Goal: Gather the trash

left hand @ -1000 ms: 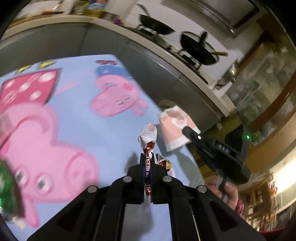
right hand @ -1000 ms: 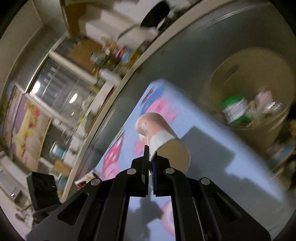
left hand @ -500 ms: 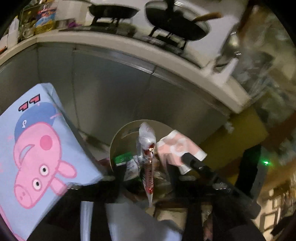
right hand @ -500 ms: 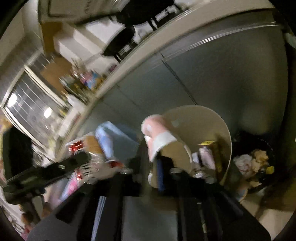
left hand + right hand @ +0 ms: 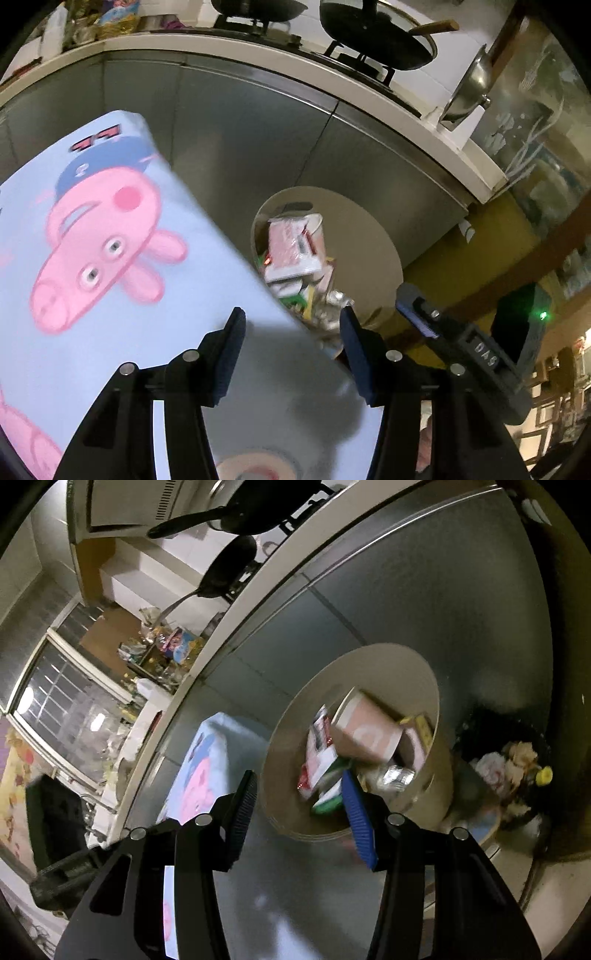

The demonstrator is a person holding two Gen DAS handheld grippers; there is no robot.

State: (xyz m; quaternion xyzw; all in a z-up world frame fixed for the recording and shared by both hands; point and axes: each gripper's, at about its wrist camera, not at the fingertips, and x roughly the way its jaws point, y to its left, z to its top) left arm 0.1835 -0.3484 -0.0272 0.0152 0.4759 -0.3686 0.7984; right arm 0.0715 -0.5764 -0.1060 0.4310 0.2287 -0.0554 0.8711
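With both claws spread wide and nothing between their pads, the trash sits down in the bin (image 5: pixel 373 236), a round, pale, smooth-walled tub standing on the floor against the grey cabinet fronts (image 5: pixel 258 140). The left claw (image 5: pixel 291 354) hangs over the corner of the counter (image 5: pixel 74 332), which wears a glossy blue cloth printed with pink cartoon pigs. The right claw (image 5: pixel 299 812) points over the bin's near rim, its blue ribbed pad on one side and black ribbed pad on the other. Both sets of jaws have just been opening, and they are empty.

Look into the bin from the right wrist: a pink paper cup (image 5: pixel 364 734) lies on its side on top of the heap, beside a red-and-white snack packet (image 5: pixel 317 753), something green and a crinkled foil wrapper (image 5: pixel 397 775). From the left wrist, the packet (image 5: pixel 291 247) shows its barcode face.

How would this stuff handle? Light, all of it, I'd say. The cup looks thin-walled and would crush under a hard squeeze, so pinching one wall at the rim seems best. Wrappers are limp and slick; a twisted end or a crimped seam gives the pads something to bite. Whether more trash waits on the counter, these views don't tell.
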